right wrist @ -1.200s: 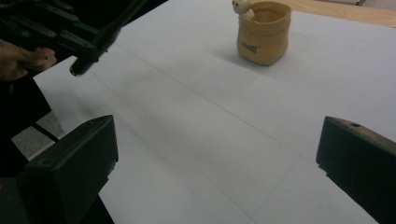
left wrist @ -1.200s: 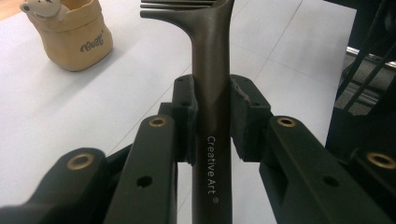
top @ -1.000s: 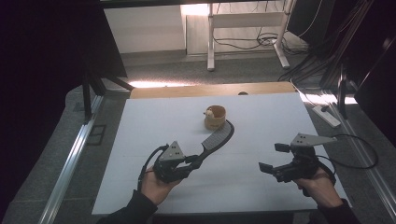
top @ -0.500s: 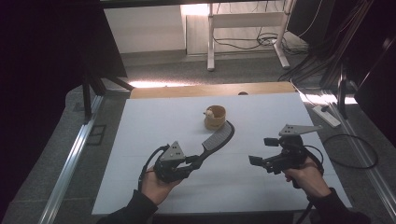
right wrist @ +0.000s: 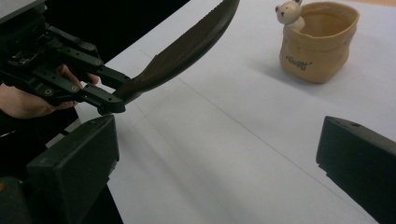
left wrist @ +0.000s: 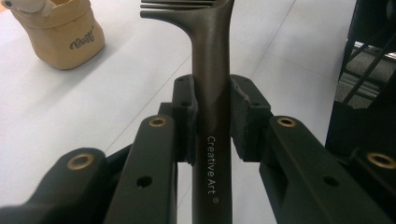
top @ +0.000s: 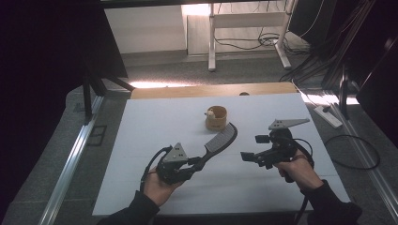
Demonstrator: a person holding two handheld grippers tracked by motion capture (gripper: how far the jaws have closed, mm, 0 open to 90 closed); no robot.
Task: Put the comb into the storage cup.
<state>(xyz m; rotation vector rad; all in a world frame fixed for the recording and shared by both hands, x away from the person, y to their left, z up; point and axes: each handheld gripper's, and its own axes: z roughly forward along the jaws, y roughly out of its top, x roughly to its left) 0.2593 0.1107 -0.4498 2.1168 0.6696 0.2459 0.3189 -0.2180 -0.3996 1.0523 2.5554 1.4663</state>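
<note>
**Ana:** Looking down from the high view, why was the long dark curved plastic comb [top: 220, 140] sticking out over the white table [top: 155, 122] like that?

**Ben:** Because the left gripper [top: 190, 164] had it by the handle end. In the left gripper view the two pads were pressed against either side of the comb's narrow handle [left wrist: 212, 116], so the jaws were closed on it. I'd judge a grip that low left the whole toothed blade free, pointing up and away toward the small tan fabric pouch [top: 216, 118].

**Ana:** And the pouch, the one with the little white bear figure [right wrist: 288, 12] on its rim?

**Ben:** It stood upright near the far middle of the table, mouth open upward. The comb's tip hung near it but apart from it, as far as I could tell. My guess is the comb was meant for it.

**Ana:** What about the right gripper [top: 248, 157]?

**Ben:** Its jaws stood wide apart with nothing between them. It sat to the right of the comb, aimed across at the blade and the left hand [right wrist: 18, 100]. I'd read that as ready to steady or take the comb.
</note>
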